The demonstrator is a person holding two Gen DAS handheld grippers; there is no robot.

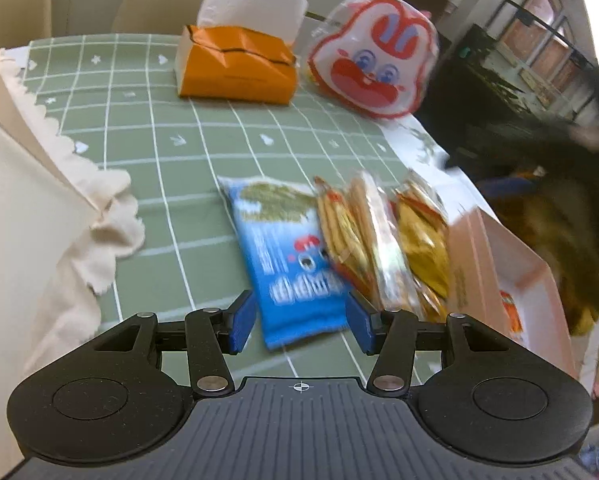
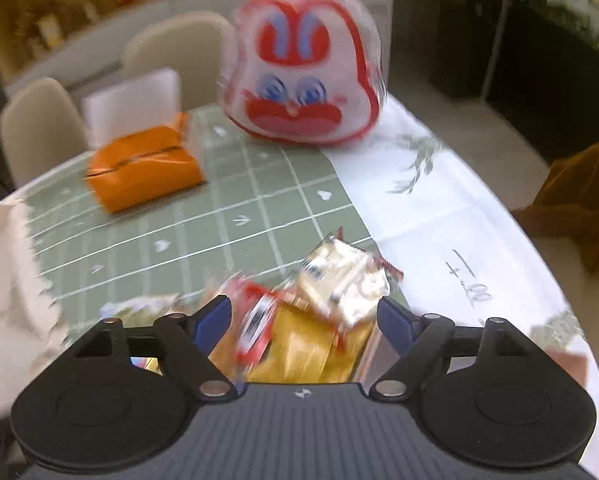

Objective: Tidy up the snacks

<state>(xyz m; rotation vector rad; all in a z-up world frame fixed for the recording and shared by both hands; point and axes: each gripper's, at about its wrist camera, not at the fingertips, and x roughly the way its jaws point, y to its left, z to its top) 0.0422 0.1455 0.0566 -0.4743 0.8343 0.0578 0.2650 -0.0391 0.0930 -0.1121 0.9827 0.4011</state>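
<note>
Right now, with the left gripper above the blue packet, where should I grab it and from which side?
Take the blue packet across its narrow width at the near end, coming down from above. It lies flat on the green mat, long axis running away from the left gripper, whose open jaws already straddle that end. Its right edge touches the orange packets, so keep low on the packet.

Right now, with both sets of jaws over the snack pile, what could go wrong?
1. The left gripper straddles the blue snack packet, which touches the orange-striped clear packet; closing may drag both.
2. The loose silver foil packet tilted on the yellow packets could slide off.
3. The right view is blurred, so aim is uncertain.
</note>
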